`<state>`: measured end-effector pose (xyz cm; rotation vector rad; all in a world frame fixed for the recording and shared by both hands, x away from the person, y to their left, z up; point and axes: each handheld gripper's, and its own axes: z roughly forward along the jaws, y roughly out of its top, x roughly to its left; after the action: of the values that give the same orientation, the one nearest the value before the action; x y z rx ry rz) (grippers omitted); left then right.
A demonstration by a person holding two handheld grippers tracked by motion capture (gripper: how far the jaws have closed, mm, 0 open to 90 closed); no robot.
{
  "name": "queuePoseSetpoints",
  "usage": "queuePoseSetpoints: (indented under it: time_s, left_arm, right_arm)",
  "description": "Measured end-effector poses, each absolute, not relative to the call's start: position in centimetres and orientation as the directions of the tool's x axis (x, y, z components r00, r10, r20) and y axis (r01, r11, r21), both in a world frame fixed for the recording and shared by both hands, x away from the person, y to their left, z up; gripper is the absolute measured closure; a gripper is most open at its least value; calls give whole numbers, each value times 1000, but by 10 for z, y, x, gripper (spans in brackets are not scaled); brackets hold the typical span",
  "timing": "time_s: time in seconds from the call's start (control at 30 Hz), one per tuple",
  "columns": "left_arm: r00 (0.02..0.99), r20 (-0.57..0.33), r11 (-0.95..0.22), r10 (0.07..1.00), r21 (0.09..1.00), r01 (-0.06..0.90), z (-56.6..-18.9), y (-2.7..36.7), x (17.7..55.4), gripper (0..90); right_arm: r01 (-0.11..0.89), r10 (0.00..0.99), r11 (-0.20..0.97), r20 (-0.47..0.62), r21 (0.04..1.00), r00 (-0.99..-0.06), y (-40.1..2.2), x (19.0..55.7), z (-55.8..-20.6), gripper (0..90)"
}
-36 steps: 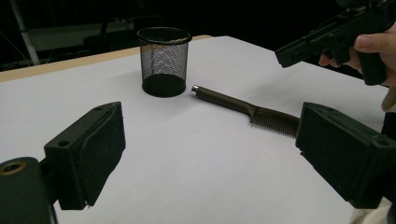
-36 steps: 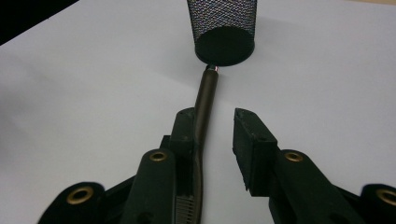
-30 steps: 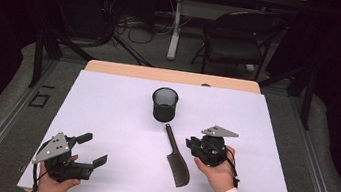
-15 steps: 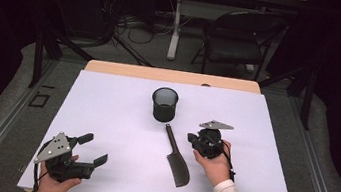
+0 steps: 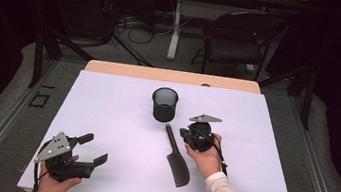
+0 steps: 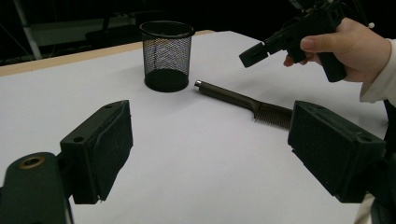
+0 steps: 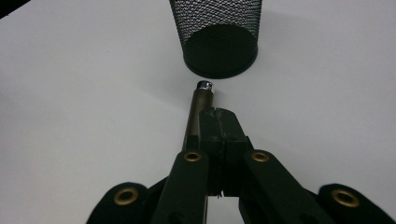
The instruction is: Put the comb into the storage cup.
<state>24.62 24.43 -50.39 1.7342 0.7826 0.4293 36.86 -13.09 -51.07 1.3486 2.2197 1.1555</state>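
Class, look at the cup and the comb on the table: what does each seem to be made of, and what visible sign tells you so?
Cup: probably black-painted metal wire mesh, since light shows through its walls above a solid base. Comb: likely dark matte plastic, with fine moulded teeth and a smooth handle; its shiny silver end cap looks metallic.

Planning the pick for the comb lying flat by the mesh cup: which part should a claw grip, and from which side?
Grip the comb by its round handle, coming from above with jaws astride it. The handle is narrow and bare, and lies flat with its tip apart from the mesh cup; the toothed end is wider and flatter against the sheet.
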Motion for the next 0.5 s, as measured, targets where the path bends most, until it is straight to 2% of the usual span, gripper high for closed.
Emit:
queuePoseSetpoints:
  time_s: [0.5]
  left_arm:
    - [709, -108, -144, 697, 947, 286, -505, 246, 247, 141]
  right_arm:
    - [609, 823, 308, 116, 731, -556, -92, 387, -525, 900]
